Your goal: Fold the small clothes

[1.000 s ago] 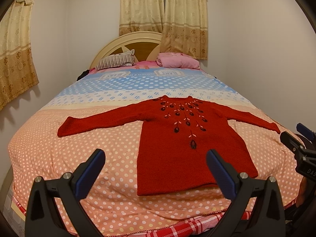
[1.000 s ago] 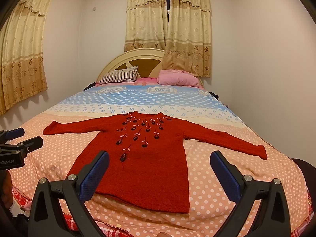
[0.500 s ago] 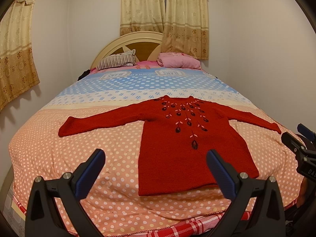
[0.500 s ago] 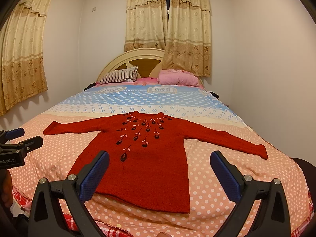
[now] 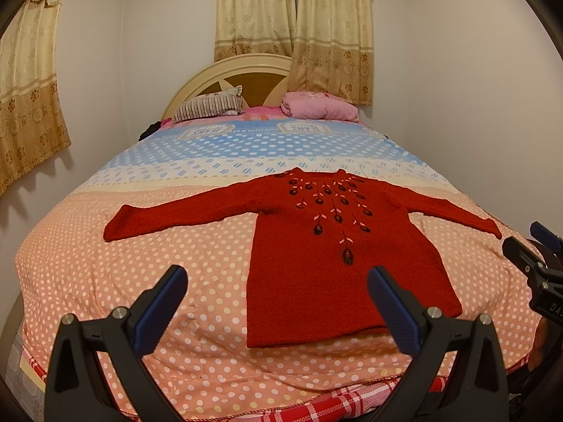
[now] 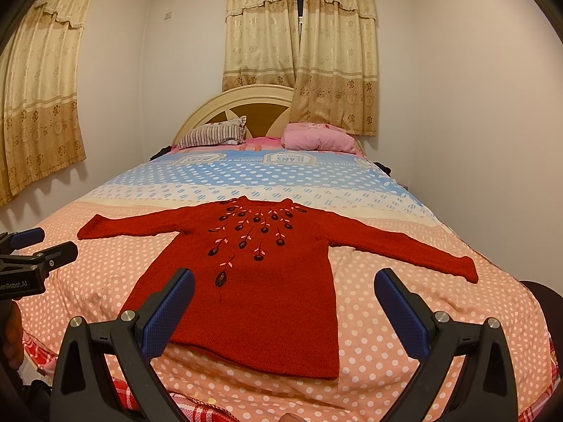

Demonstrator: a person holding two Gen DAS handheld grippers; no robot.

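Note:
A small red knitted sweater with dark embroidered flowers lies flat and face up on the bed, both sleeves spread sideways, hem toward me. My left gripper hovers open above the near edge of the bed, in front of the hem's left part, holding nothing. Over the hem's right part my right gripper also hangs open and empty. Each gripper shows at the edge of the other's view: the right gripper and the left gripper.
The bed's polka-dot cover is peach near me and blue farther back. A striped pillow and a pink pillow lean by the headboard. Curtains hang behind; white walls close both sides.
Both views have shifted only very slightly; the sweater lies as before and both grippers stay open.

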